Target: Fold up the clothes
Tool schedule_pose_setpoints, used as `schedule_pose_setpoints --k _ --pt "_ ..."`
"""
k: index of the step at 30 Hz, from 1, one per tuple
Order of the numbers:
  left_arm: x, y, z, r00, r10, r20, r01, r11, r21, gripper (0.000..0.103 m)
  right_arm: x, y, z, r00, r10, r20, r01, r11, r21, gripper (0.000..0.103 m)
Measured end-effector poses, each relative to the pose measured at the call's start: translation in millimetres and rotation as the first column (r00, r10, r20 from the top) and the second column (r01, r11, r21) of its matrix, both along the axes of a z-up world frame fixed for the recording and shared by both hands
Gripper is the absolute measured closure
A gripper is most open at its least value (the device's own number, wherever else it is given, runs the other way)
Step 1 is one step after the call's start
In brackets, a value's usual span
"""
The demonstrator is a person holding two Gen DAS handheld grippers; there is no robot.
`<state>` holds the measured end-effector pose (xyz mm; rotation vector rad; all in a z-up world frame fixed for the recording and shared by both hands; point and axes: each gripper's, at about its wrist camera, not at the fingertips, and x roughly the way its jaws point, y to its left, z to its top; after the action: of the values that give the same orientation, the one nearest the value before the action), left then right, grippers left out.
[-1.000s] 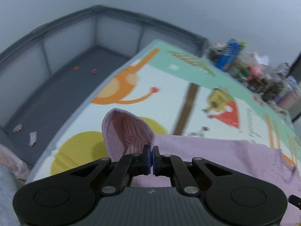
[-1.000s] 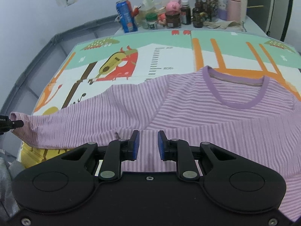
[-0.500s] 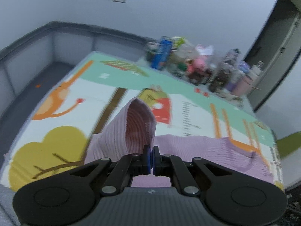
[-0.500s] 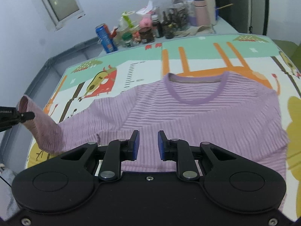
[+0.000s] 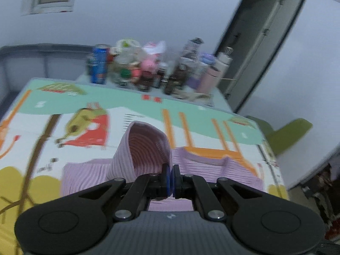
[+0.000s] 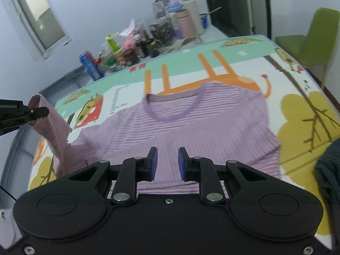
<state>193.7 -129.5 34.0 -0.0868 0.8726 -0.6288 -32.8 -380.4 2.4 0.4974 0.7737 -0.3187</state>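
Purple striped shirt (image 6: 191,125) lies flat, front up, on the play mat (image 6: 297,114) covering the surface, neckline toward the far end. Its sleeve (image 5: 146,148) is lifted off the mat, cuff opening facing the left wrist camera. Left gripper (image 5: 171,177): fingers together, clamped on the cuff edge; in the right view it holds the sleeve (image 6: 51,127) raised at the shirt's left side. Right gripper (image 6: 167,163): fingers apart, holding nothing, above the shirt's lower hem. Bottles and a blue can (image 6: 91,65) crowd the far edge. Green chair (image 6: 312,42) beside the surface at right. Left view blurred.
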Motion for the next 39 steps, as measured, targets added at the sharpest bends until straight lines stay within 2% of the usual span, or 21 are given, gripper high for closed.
schedule_pose_setpoints --k 7,14,19,22,25,27,29,33,35,37,39 --pt "-21 -61 2 0.991 -0.134 -0.015 0.133 0.990 -0.048 0.101 -30 -35 1 0.995 -0.095 0.007 0.095 0.995 0.013 0.084" --pt "-47 -123 0 0.964 -0.265 -0.020 0.262 0.960 -0.101 0.101 -55 -67 0 0.982 -0.187 0.000 0.187 0.982 0.021 0.084" --pt "-63 -169 -16 0.948 -0.316 -0.028 0.313 0.946 -0.090 0.100 -67 -83 -3 0.974 -0.227 -0.010 0.227 0.974 0.023 0.084" --pt "-68 -200 -28 0.940 -0.340 -0.040 0.338 0.940 -0.042 0.098 -72 -91 -6 0.969 -0.246 -0.018 0.246 0.969 0.023 0.084" --pt "-71 -223 -42 0.940 -0.337 -0.063 0.337 0.941 -0.002 0.091 -77 -98 -9 0.965 -0.261 -0.026 0.262 0.965 0.028 0.084" --pt "-75 -234 -49 0.933 -0.348 -0.088 0.349 0.937 0.002 0.077 -79 -101 -12 0.963 -0.268 -0.032 0.269 0.963 0.031 0.084" --pt "-82 -241 -50 0.929 -0.361 -0.080 0.363 0.932 0.015 0.056 -81 -104 -14 0.961 -0.273 -0.039 0.274 0.961 0.031 0.084" --pt "-94 -248 -47 0.917 -0.399 -0.026 0.400 0.916 0.040 0.050 -84 -110 -18 0.958 -0.285 -0.047 0.286 0.958 0.034 0.084" --pt "-97 -247 -46 0.918 -0.397 -0.014 0.397 0.916 0.060 0.043 -85 -112 -19 0.956 -0.288 -0.047 0.290 0.956 0.038 0.084" --pt "-97 -241 -46 0.923 -0.385 -0.006 0.385 0.920 0.074 0.042 -84 -114 -21 0.957 -0.287 -0.047 0.289 0.956 0.046 0.084" --pt "-94 -231 -48 0.930 -0.367 -0.010 0.367 0.926 0.088 0.041 -82 -115 -24 0.958 -0.283 -0.041 0.285 0.957 0.055 0.075"
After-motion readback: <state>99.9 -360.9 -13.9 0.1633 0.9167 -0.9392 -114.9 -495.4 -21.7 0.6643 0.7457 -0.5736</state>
